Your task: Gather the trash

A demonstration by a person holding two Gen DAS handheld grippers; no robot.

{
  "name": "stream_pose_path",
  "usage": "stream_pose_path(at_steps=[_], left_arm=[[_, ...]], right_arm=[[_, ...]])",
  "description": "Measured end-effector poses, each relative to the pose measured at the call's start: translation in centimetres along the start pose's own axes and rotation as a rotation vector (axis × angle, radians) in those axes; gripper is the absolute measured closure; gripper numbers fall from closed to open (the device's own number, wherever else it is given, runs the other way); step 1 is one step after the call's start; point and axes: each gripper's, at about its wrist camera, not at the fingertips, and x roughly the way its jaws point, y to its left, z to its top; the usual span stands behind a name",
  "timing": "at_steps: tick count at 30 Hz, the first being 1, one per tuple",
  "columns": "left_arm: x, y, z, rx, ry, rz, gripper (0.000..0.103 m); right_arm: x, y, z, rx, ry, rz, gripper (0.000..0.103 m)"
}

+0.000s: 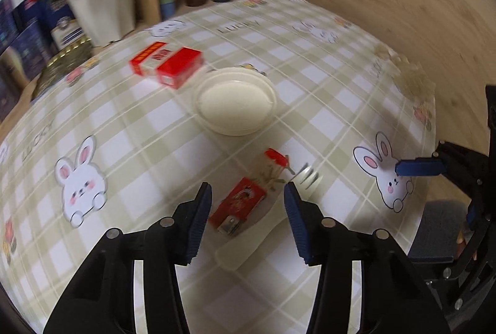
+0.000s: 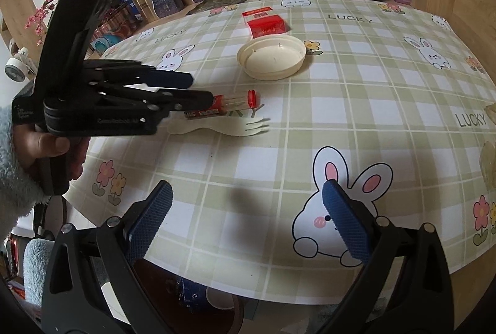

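The left gripper point(image 1: 248, 194) hangs over a red packet point(image 1: 238, 205) lying flat on the checked tablecloth point(image 1: 139, 129); the packet sits in the gap between the two blue pads point(image 1: 198, 219), which stand part-way apart and clear of it on both sides, so the gripper is unclenched with nothing grasped; in the right wrist view the same gripper point(image 2: 201, 89) reaches in from the left, held by a hand point(image 2: 55, 148) in a fluffy pale sleeve point(image 2: 15, 179), its tips over the near end of the packet point(image 2: 201, 113).

Just past the packet lies a clear tube with a red cap point(image 2: 238, 100), thin sticks showing inside it; a white plastic fork point(image 2: 223, 129) lies beside both, its tines pointing away from the left gripper; the left wrist view is too blurred to tell whether fork and packet touch.

Farther back sits a cream round lid point(image 2: 271, 58), rim up; behind it, two red boxes point(image 2: 266, 22) lie side by side.

The right gripper point(image 2: 248, 219) hovers near the table's front edge, well apart from the trash, jaws spread wide and empty over a printed rabbit point(image 2: 310, 228).
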Motion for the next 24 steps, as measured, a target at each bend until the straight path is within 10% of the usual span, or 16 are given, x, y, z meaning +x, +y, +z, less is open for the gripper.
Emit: stream_pose_path(at_steps=[14, 24], left_arm=[[2.1, 0.6, 0.3, 0.025, 0.078, 0.003, 0.079], [-3.4, 6.9, -5.0, -0.303, -0.033, 0.005, 0.101]], right_arm=[[1.2, 1.8, 0.0, -0.026, 0.04, 0.041, 0.016], [4.3, 3.8, 1.2, 0.019, 0.102, 0.118, 0.021]])
